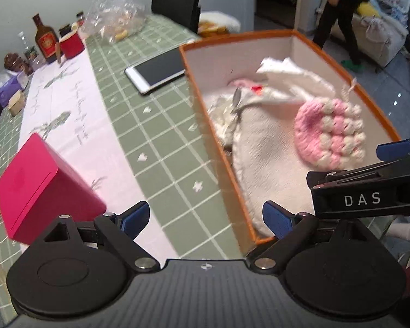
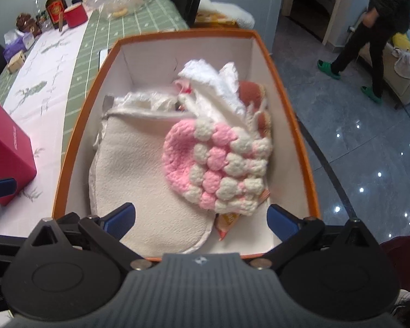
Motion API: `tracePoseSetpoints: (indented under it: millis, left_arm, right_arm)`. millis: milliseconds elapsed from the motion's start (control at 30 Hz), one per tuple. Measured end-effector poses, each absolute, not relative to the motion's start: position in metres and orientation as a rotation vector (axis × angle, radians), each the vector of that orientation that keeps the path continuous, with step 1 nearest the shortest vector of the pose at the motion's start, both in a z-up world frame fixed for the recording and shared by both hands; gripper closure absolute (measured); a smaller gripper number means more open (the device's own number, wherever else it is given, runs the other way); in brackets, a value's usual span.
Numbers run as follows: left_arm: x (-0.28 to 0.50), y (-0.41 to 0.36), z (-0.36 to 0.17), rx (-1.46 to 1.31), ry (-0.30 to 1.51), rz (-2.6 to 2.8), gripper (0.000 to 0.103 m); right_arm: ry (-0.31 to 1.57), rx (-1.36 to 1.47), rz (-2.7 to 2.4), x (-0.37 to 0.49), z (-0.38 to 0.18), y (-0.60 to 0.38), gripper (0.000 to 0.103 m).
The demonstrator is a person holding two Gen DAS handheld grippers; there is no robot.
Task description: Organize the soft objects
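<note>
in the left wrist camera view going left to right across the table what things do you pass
Pink-red box → white runner cloth → phone → orange box holding the cream fabric, then the pink and white crochet piece → the right gripper's arm marked DAS.

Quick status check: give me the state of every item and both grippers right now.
Orange box: open, no lid, on the table.
Pink-and-white crochet piece: in the box, on top.
Cream cloth: flat in the box.
White knit: crumpled at the box's far end.
Phone: screen dark.
Pink box: closed.
Left gripper: open, empty.
Right gripper: open, empty.
</note>
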State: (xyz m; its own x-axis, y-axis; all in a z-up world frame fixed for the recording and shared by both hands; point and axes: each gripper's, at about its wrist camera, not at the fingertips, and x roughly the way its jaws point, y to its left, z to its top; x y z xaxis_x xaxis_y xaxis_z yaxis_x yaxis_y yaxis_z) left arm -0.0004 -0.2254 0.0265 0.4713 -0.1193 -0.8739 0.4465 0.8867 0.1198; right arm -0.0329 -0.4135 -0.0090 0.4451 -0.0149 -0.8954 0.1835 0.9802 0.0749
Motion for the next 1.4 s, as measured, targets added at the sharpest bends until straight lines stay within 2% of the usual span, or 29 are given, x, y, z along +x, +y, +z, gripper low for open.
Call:
tracePoseSetpoints:
  millis: [133, 800, 1400]
  left_arm:
    - [0.001, -0.22, 0.027, 0.374, 1.038, -0.337, 0.0]
    - [0.005, -0.223, 0.022, 0.387, 1.051, -0.342, 0.0]
    - [-0.001, -0.225, 0.036, 0.347, 0.98, -0.369, 0.0]
  right_arm:
    - [1.17, 0.211, -0.105, -0.026, -0.017, -0.411, 0.003]
    - [1.21, 0.202, -0.107, -0.017, -0.024, -0.411, 0.003]
    - [1.081, 0.152, -0.13, -0.031, 0.003, -0.413, 0.003]
